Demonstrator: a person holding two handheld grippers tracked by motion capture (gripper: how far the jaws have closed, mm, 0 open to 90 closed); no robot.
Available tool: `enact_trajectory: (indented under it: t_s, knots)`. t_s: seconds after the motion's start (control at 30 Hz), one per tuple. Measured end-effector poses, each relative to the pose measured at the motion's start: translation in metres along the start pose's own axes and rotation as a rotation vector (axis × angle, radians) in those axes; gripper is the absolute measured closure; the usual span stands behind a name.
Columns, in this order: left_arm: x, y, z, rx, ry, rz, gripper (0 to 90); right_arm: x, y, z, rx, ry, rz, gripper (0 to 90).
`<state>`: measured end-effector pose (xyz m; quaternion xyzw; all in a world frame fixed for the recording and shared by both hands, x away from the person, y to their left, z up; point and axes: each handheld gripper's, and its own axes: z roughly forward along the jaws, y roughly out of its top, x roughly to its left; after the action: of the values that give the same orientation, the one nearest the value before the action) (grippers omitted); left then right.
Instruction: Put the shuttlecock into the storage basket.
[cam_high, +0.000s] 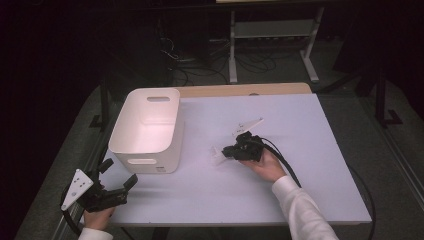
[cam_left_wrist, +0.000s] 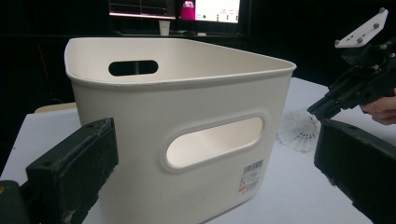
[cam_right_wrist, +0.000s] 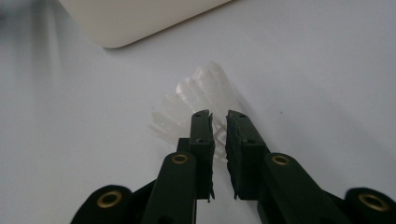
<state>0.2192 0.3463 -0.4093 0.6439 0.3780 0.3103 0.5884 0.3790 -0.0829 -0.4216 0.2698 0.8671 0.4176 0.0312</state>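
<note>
Dark floor and cables surround the pale table (cam_high: 310, 165), where the right hand-held gripper (cam_right_wrist: 218, 116) pinches a white shuttlecock (cam_right_wrist: 205, 93) lying at 3 o'clock of the white bin (cam_high: 145, 130). The left hand-held gripper (cam_left_wrist: 210, 172), released, waits at the bin's 7 o'clock. I judge the thin feathers may crush or slip free; the bin's label (cam_left_wrist: 252, 175) is unreadable.

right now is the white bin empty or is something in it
Empty as far as shown: the high view looks into the white bin and its visible floor is bare. The shuttlecock lies outside on the table.
</note>
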Motion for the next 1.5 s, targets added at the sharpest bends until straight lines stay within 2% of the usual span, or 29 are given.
enact_trajectory:
  t_s: [0.1, 0.27, 0.3, 0.33, 0.43, 0.47, 0.5, 0.53, 0.57, 0.67, 0.7, 0.8, 1.03, 1.3, 1.4, 1.5]
  knots:
    - [0.0, 0.0, 0.0, 0.001, 0.0, 0.001, 0.0, -0.001, 0.002, -0.001, -0.011, 0.002, 0.006, 79.2]
    - [0.0, 0.0, 0.0, 0.001, -0.001, 0.001, 0.0, -0.002, 0.003, -0.005, -0.017, -0.005, 0.006, 72.8]
    - [0.0, 0.0, 0.0, 0.001, -0.002, 0.001, 0.0, -0.003, 0.003, -0.008, -0.021, -0.006, 0.019, 66.3]
    - [0.0, 0.0, 0.0, 0.001, -0.002, 0.0, 0.0, -0.003, 0.003, -0.008, -0.021, -0.006, 0.019, 66.3]
    - [0.0, 0.0, 0.0, 0.001, -0.002, 0.002, 0.0, -0.006, 0.003, -0.013, -0.031, -0.01, 0.029, 59.1]
    - [0.0, 0.0, 0.0, 0.001, -0.002, 0.001, 0.0, -0.006, 0.003, -0.014, -0.032, -0.012, 0.03, 54.8]
    - [0.0, 0.0, 0.0, 0.001, -0.001, 0.001, 0.0, -0.007, 0.003, -0.016, -0.035, -0.02, 0.031, 46.3]
    - [0.0, 0.0, 0.0, 0.001, -0.001, 0.001, 0.0, -0.007, 0.003, -0.016, -0.035, -0.02, 0.031, 46.3]
    - [0.0, 0.0, 0.0, 0.0, -0.002, 0.0, 0.0, -0.007, 0.003, -0.018, -0.033, -0.022, 0.042, 42.7]
    - [0.0, 0.0, 0.0, -0.001, -0.002, -0.002, 0.0, -0.008, 0.002, -0.021, -0.023, -0.022, 0.03, 28.3]
    - [0.0, 0.0, 0.0, 0.0, -0.003, -0.001, 0.0, -0.008, 0.002, -0.021, -0.023, -0.022, 0.03, 28.3]
    - [0.0, 0.0, 0.0, 0.001, -0.003, -0.001, 0.0, -0.009, 0.002, -0.023, -0.017, -0.025, 0.015, 13.6]
    - [0.0, 0.0, 0.001, 0.001, -0.002, -0.003, 0.0, -0.009, 0.003, -0.026, -0.007, 0.001, -0.016, 6.9]
    - [0.0, 0.0, 0.001, 0.004, -0.003, -0.004, 0.0, -0.01, 0.003, -0.022, 0.076, -0.004, -0.042, 1.2]
    - [0.0, 0.0, 0.001, 0.004, -0.002, -0.003, 0.0, -0.013, 0.004, -0.021, 0.097, -0.013, -0.087, 0.6]
    - [0.0, 0.0, 0.001, 0.004, -0.003, -0.002, 0.0, -0.016, 0.004, -0.02, 0.111, -0.002, -0.092, 0.7]
